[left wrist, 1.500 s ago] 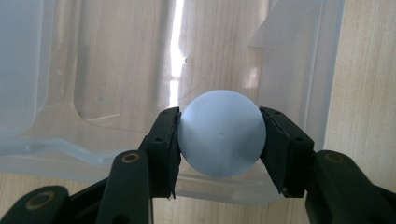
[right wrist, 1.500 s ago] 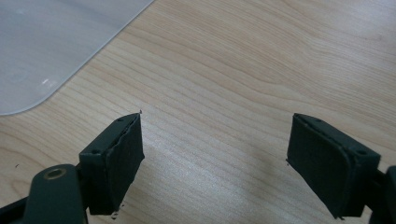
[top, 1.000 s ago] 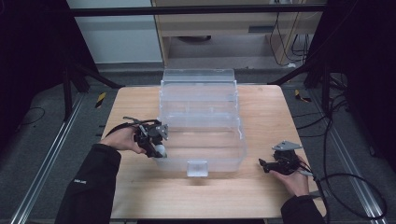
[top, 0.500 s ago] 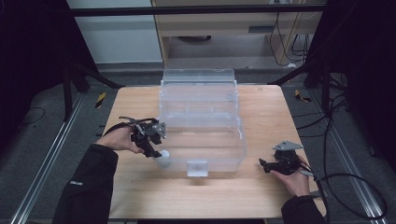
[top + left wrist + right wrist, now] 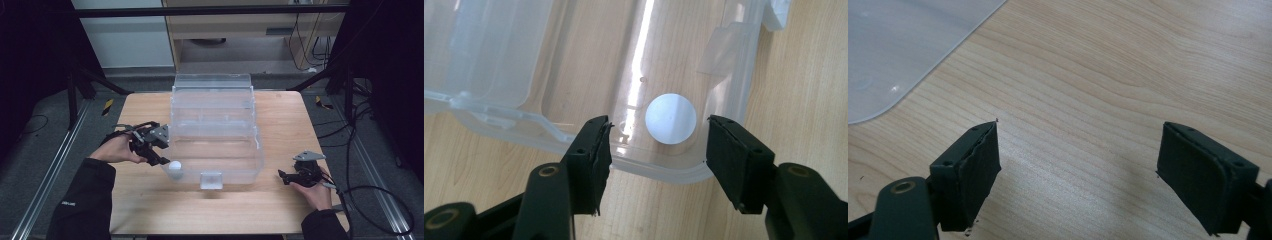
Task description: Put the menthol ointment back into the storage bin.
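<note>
The white ball (image 5: pixel 671 118) lies inside the clear plastic box (image 5: pixel 250 165), in the near left corner of its lower tray — at about 7 o'clock of the box in the high view, just inside the wall. The left gripper (image 5: pixel 658 150) hovers above it; its fingers have just been opening and stand partly apart, with nothing pressed between them. Judging by this, the drop is done, and what remains is probably closing the raised lid (image 5: pixel 212 95). The right gripper (image 5: pixel 1079 170) waits at 4 o'clock over the bare wooden surface (image 5: pixel 280 210), fingers wide and empty. No brand, label or writing can be read.
</note>
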Tool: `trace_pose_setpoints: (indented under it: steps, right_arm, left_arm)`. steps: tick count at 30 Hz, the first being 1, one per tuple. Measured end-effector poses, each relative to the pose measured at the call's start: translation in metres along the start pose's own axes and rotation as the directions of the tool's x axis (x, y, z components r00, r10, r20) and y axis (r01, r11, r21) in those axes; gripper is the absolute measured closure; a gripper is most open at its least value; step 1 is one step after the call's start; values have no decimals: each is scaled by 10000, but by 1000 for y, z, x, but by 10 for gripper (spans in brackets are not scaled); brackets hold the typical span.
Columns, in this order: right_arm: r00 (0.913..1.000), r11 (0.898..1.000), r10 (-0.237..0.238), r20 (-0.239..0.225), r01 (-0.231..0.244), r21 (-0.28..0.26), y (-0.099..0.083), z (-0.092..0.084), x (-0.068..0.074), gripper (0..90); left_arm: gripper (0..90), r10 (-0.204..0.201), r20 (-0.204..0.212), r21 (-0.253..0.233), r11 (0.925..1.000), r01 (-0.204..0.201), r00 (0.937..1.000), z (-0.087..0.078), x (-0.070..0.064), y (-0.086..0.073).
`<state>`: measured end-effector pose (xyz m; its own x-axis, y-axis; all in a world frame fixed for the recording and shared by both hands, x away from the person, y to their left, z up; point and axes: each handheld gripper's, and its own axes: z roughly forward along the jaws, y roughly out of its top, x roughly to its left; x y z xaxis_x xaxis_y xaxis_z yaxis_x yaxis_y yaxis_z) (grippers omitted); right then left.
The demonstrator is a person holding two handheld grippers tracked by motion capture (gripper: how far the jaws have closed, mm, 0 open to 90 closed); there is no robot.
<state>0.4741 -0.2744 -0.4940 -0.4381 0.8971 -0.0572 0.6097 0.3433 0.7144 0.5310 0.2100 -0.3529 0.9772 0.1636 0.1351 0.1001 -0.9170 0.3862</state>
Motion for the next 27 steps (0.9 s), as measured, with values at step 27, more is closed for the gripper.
trace_pose_setpoints:
  steps: [27]
  right_arm:
    - [9997, 9997, 254, 25, -254, 27, 0, -3, -2, 176]
  left_arm:
    - [361, -4274, -1514, -3276, 8724, 3627, 8913, -16, -33, -83]
